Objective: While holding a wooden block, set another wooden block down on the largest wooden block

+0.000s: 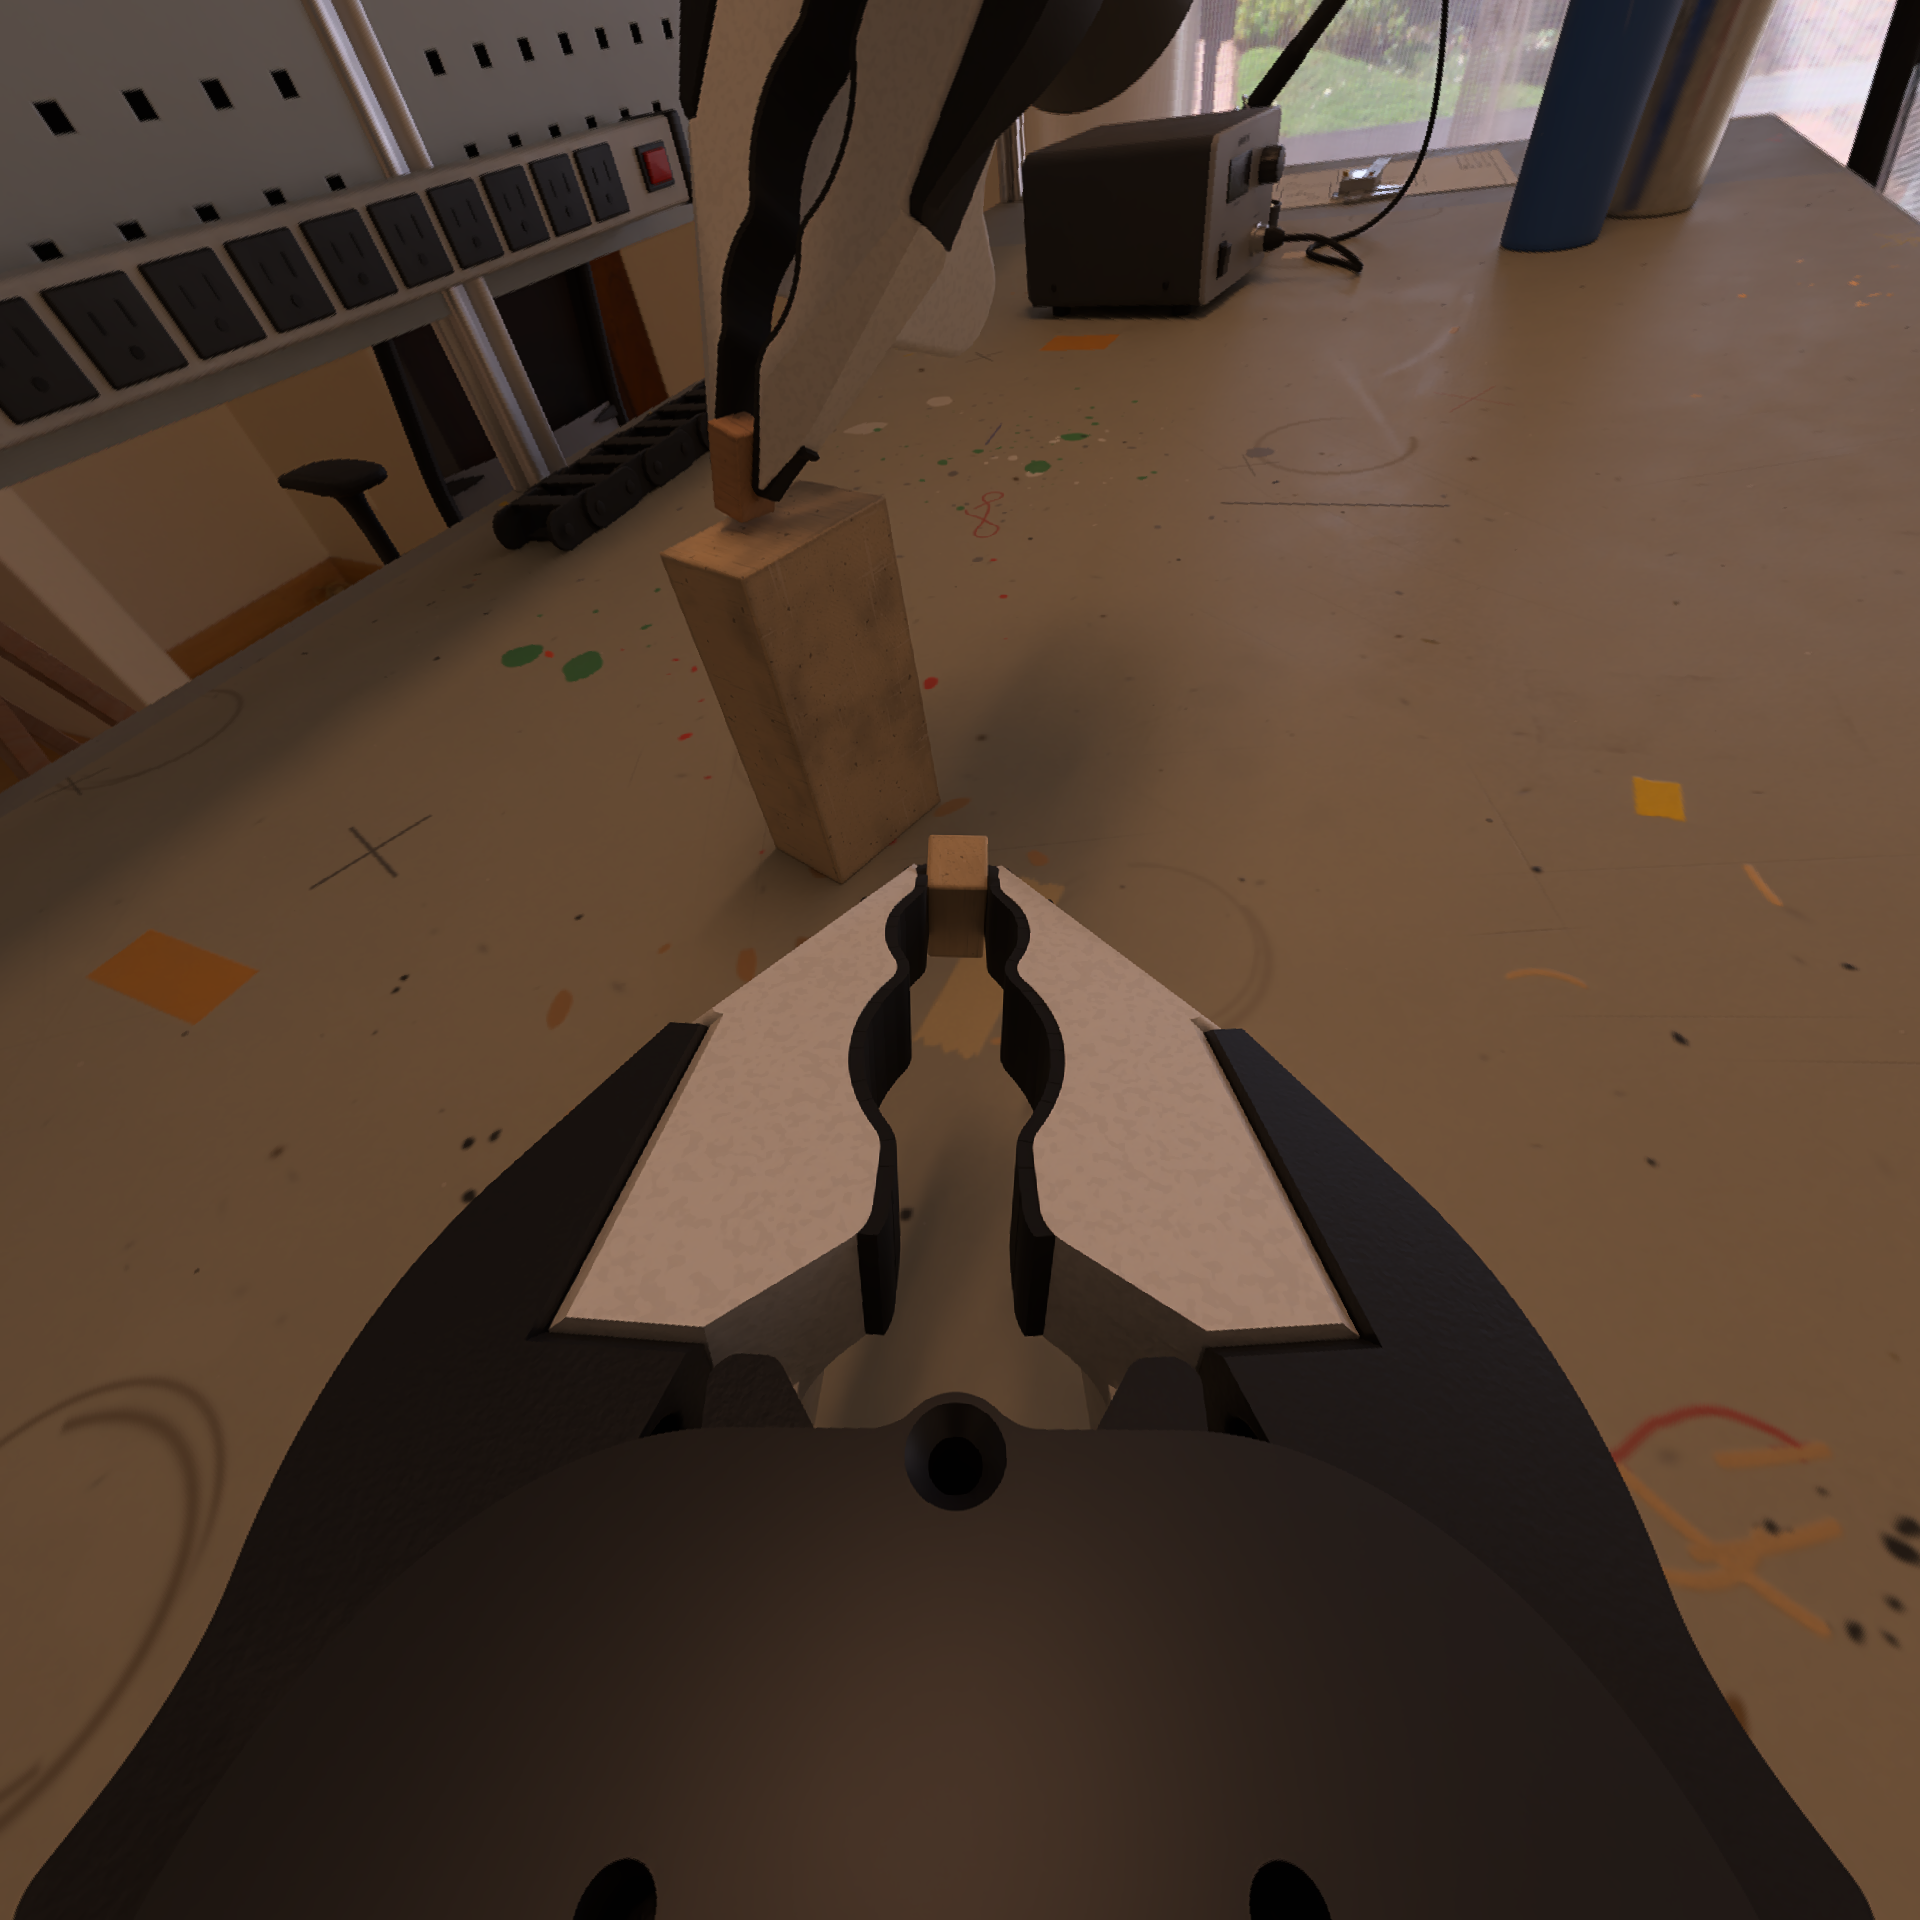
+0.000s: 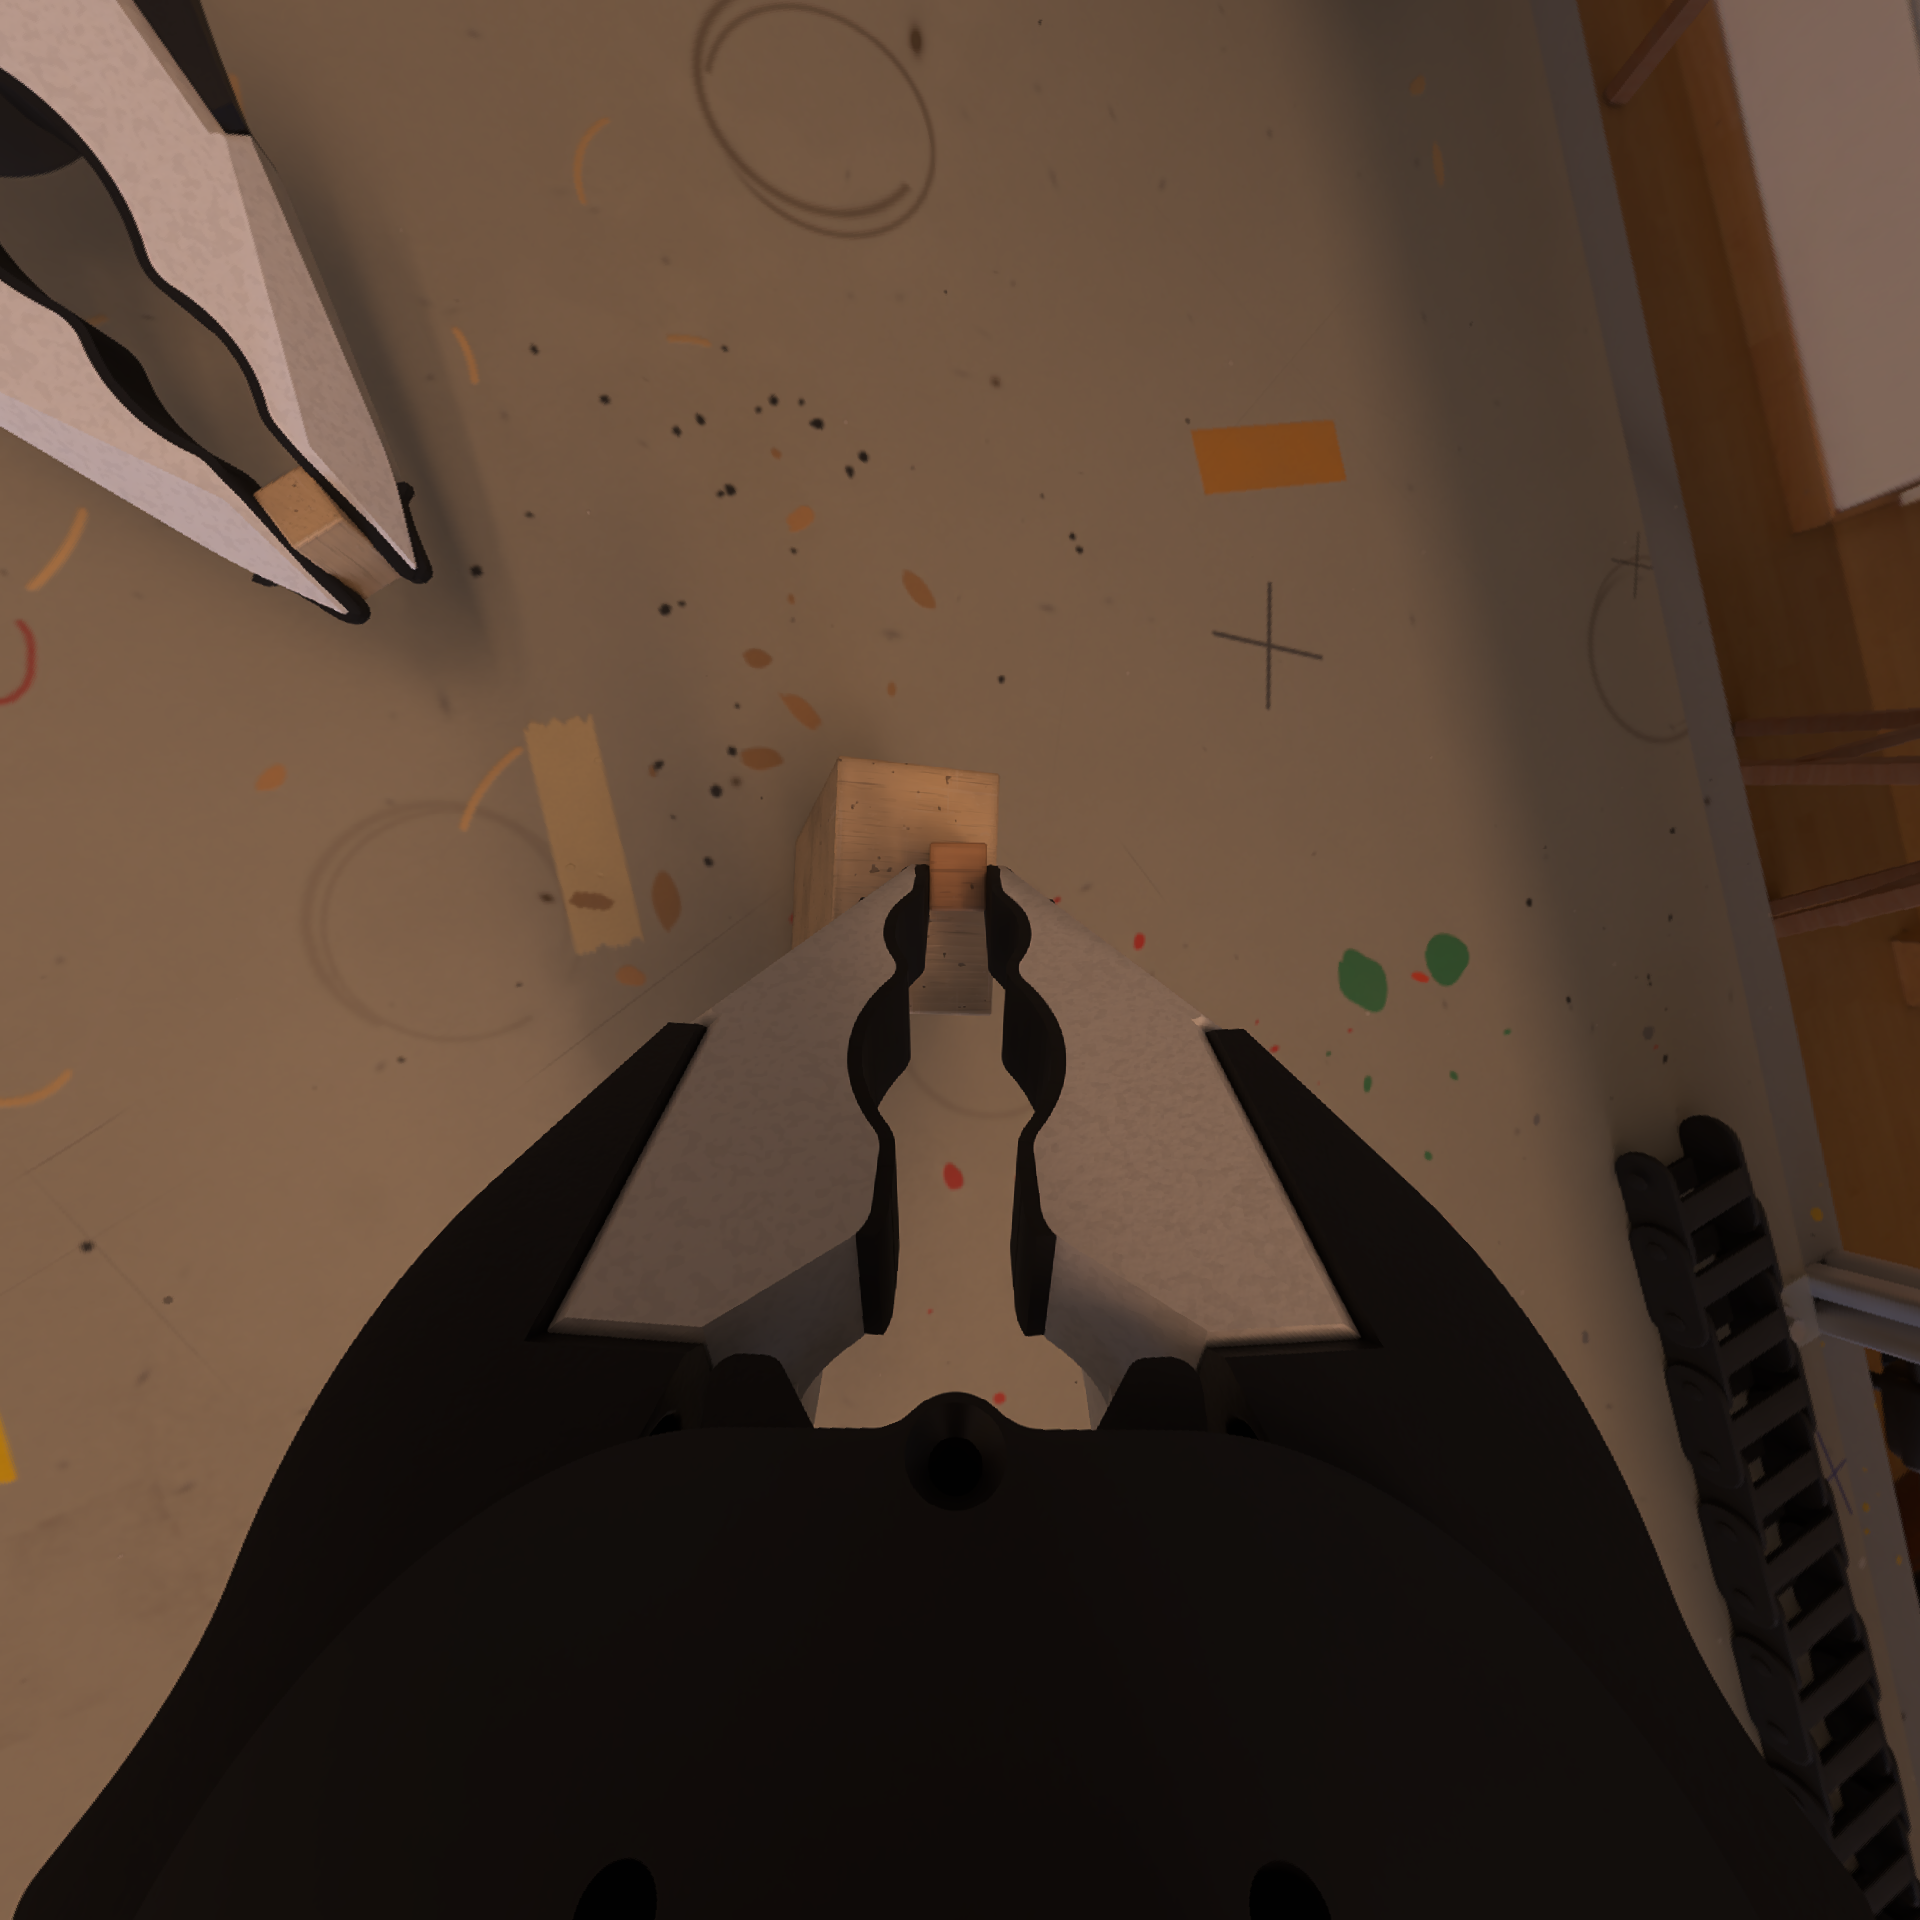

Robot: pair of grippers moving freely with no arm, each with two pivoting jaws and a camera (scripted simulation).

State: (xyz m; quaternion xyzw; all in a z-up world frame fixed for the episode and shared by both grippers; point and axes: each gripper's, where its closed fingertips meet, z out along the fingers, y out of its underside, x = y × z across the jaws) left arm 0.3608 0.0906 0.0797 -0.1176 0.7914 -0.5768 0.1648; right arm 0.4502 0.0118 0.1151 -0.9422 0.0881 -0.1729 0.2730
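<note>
Closest to the lens, left gripper [image 1: 957,883], clenched on a small pale wooden block [image 1: 956,896] at the very fingertips, long axis running top to bottom between the black pads, upper end poking just past the tips. Held clear above the tabletop, just short of the largest wooden block [image 1: 810,675]. Stands on end, that big one, long axis vertical, pale and speckled, slightly tilted by the wide lens (true lean cannot be told). Farther off and higher, right gripper [image 1: 764,457] pointing straight down, clamped on a darker tan block [image 1: 734,473], long axis upright, lower end touching or almost touching the big block's top face near its edge. From the right wrist view, same grip seen from above: right gripper [image 2: 957,878] pinching the tan block [image 2: 957,868] over the top of the largest wooden block [image 2: 904,821], left gripper [image 2: 348,582] with its pale block [image 2: 312,535] well apart toward the upper left. Beneath everything, a tan workbench [image 1: 1455,675] flecked with green, red and black paint, orange tape patches, pencilled circles and crosses. Behind, a power strip [image 1: 312,270] on a pegboard rail, a black cable chain [image 1: 613,473], a dark grey box unit [image 1: 1143,218] with cords, a blue cylinder [image 1: 1569,135], and a window showing greenery.
</note>
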